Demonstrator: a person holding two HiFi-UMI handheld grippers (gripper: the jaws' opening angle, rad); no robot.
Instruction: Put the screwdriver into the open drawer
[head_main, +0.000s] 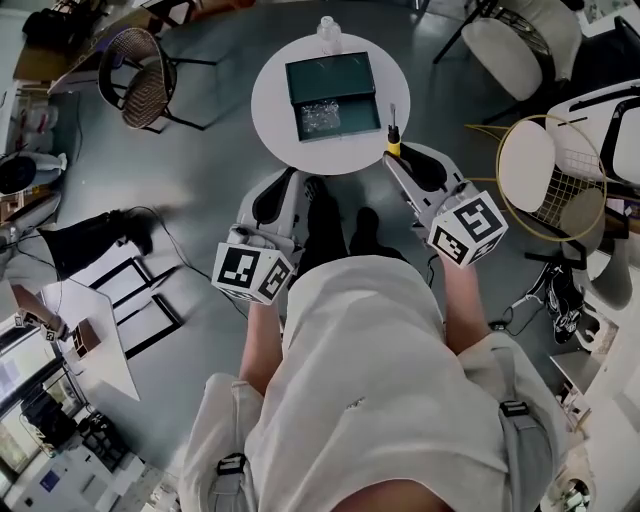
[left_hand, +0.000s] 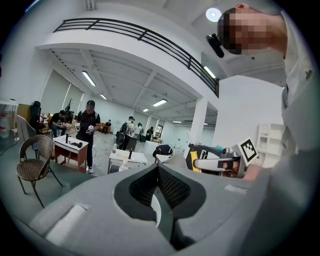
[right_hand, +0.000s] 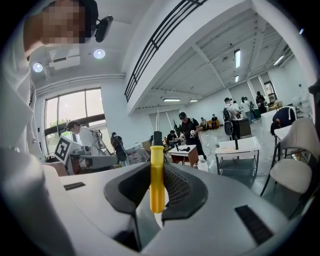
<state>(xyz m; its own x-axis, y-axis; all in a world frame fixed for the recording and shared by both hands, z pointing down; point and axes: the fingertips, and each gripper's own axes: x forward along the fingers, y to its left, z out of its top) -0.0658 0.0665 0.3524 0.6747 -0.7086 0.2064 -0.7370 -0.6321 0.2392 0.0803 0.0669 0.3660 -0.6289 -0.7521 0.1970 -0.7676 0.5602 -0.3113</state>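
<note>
- right gripper (head_main: 393, 157) clamped on the screwdriver (right_hand: 157, 176) — smooth yellow handle upright between ribbed black pads, thin metal shaft up top
- left gripper (left_hand: 159, 171) pinched together, nothing in it
- boxy dark-green drawer (head_main: 330, 95) lies open on the round white table (head_main: 275, 100) — screwdriver held just beside it

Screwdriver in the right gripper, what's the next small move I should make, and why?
Probably carry the right gripper forward and a little left until the screwdriver is over the green drawer. Its jaws are clamped on the yellow handle, but the head view shows it only at the near edge of the round table, short of the open drawer.
</note>
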